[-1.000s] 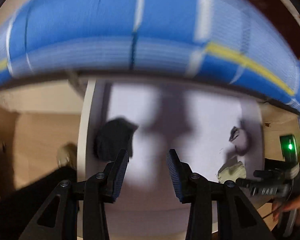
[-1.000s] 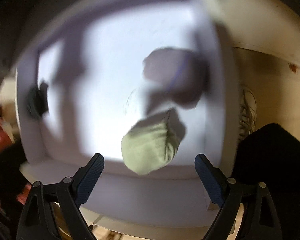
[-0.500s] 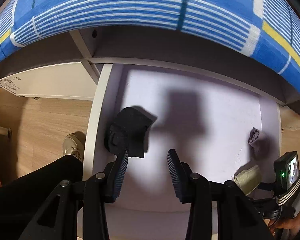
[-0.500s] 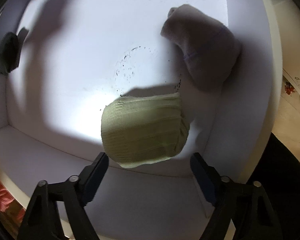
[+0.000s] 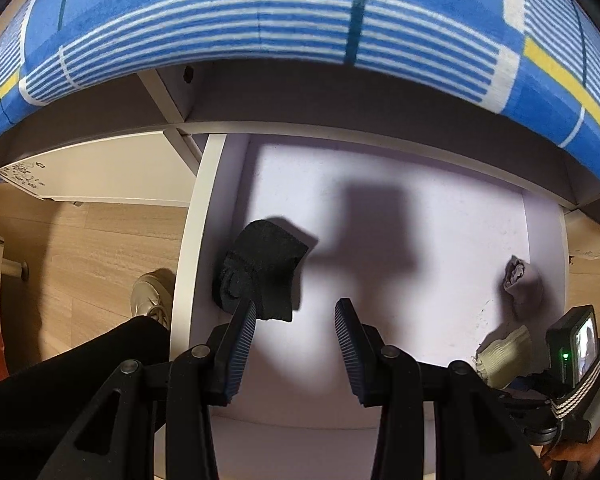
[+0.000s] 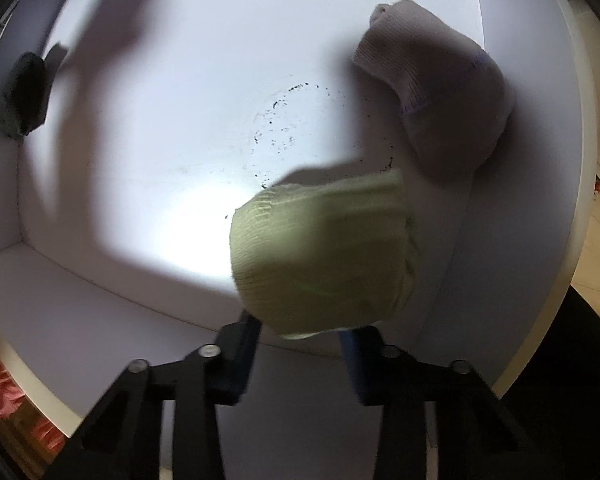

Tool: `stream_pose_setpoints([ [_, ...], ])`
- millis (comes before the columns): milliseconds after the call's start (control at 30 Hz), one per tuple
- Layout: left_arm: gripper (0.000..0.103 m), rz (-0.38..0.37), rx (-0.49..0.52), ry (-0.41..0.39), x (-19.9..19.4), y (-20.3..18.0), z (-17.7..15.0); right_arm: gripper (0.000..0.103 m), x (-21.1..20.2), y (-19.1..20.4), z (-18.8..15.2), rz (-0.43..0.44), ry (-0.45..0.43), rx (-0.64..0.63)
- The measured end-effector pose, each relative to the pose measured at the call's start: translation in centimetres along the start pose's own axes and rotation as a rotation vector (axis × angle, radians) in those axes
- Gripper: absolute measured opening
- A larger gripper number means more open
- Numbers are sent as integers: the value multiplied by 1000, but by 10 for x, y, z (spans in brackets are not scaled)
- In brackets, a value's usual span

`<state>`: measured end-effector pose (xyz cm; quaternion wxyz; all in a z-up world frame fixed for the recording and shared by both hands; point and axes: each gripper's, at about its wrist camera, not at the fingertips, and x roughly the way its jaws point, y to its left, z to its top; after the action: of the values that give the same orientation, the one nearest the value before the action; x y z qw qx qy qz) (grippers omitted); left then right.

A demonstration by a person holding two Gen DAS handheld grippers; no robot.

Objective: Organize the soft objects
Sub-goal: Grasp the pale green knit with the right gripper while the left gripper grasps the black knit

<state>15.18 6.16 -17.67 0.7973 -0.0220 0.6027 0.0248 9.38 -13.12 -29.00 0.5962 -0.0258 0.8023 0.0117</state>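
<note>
The pale green sock sits near the drawer's front right corner, between the right tongs, whose jaws are closing on it. The left tongs hang partly open, empty, by the black sock at the left wall.

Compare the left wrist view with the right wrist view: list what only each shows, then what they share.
Only the left wrist view: a blue striped cloth overhead, the wood floor, a shoe, and the left gripper, nothing between its fingers.

Only the right wrist view: dark specks on the drawer floor.

Both: the white drawer, black sock, grey sock, and green sock, on which the right gripper is closing.
</note>
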Motion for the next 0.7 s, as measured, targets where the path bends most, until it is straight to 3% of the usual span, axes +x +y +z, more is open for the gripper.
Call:
stream_pose_setpoints([
  [167, 41, 4, -7, 15, 5, 2, 1, 35, -20, -20, -2, 53, -25, 58],
  [233, 41, 11, -12, 22, 6, 3, 1, 42, -32, -26, -1, 84, -60, 78],
  [300, 41, 17, -14, 34, 10, 3, 1, 68, -46, -30, 0, 80, -110, 94],
  [333, 41, 20, -15, 38, 12, 3, 1, 73, -52, -32, 0, 64, -132, 95],
  [700, 41, 49, -28, 89, 33, 10, 2, 74, -33, -20, 3, -8, -54, 37],
])
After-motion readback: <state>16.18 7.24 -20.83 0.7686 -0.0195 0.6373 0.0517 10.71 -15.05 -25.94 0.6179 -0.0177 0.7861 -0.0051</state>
